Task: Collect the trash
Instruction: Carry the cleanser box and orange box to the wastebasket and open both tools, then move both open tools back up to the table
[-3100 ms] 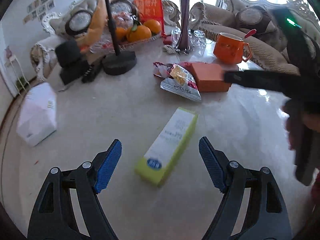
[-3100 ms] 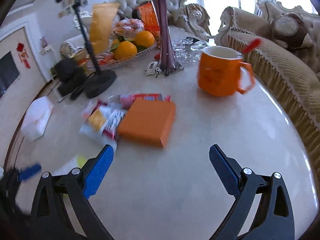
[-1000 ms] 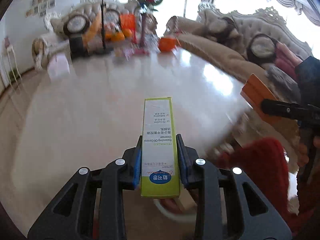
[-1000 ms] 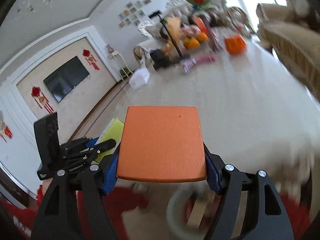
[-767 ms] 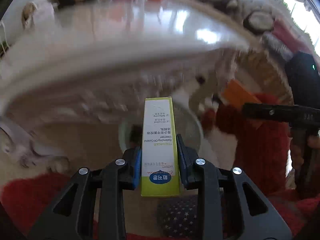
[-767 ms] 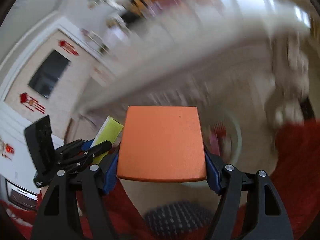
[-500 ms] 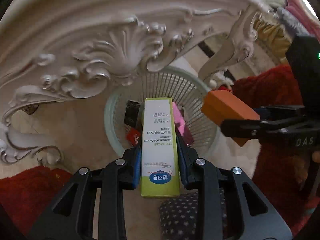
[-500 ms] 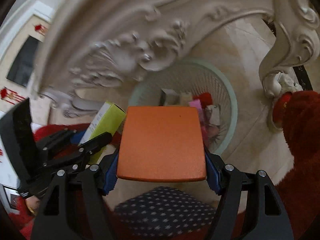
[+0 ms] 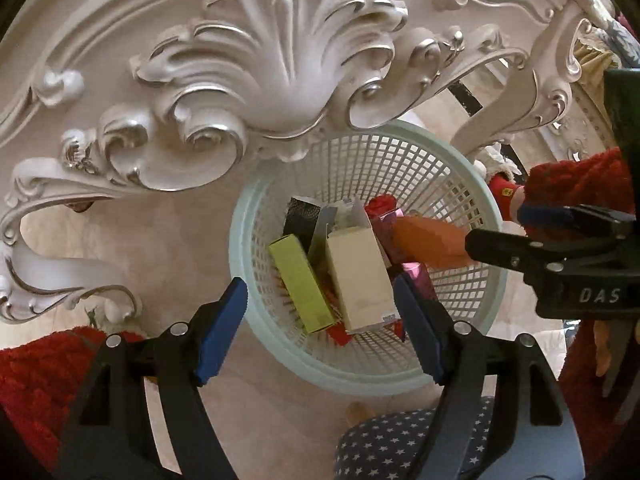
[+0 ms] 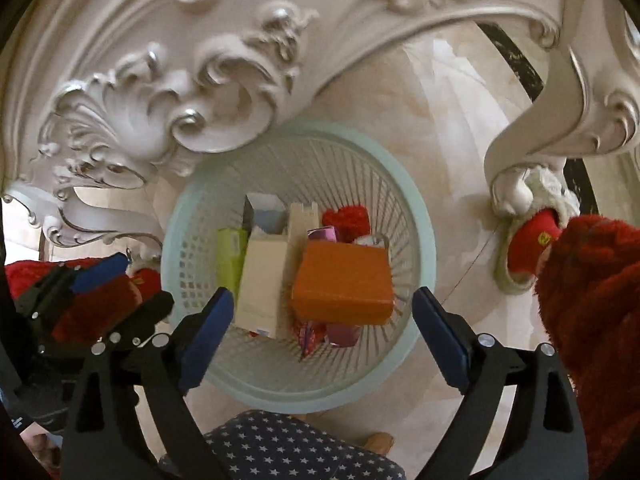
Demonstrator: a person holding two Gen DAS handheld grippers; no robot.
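Left wrist view shows the left gripper (image 9: 320, 320) with jaws apart above the pale mesh basket (image 9: 256, 320), where the yellow-green box (image 9: 300, 284) lies beside a cream box (image 9: 356, 276); rightwards, the right gripper (image 10: 320, 340) also hangs wide open over the orange box (image 10: 344, 284), blurred, apparently dropping in. This drop looks done, so the next move is probably lifting both grippers out, minding the carved desk apron (image 9: 280, 60) overhanging the basket's far rim and the desk leg (image 10: 532, 148) at right.
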